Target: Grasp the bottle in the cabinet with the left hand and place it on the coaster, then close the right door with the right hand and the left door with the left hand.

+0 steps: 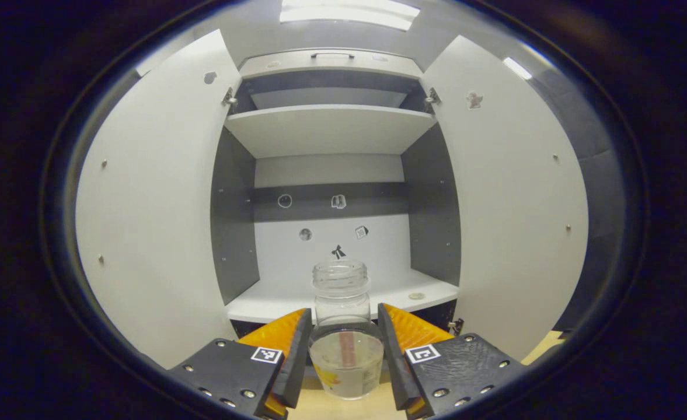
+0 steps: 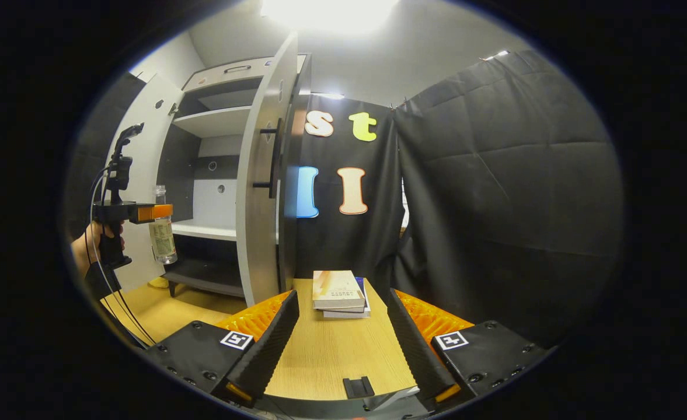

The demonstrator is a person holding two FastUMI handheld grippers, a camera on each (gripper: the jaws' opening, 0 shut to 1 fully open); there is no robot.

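- White cabinet stands with both doors swung wide; in the left gripper view its left door and right door flank grey shelves and a pale back panel carrying small stickers.
- Wooden table runs beneath the right gripper, whose fingers are spread apart with nothing between them.
- Two stacked books lie on the table ahead of that gripper, near the foot of the right door.
- Left gripper has both fingers pressed against the sides of the clear bottle, holding it upright in front of the cabinet's lower shelf.
- From the right gripper view, a hand holds the left gripper, the bottle hanging clear of the table outside the cabinet.
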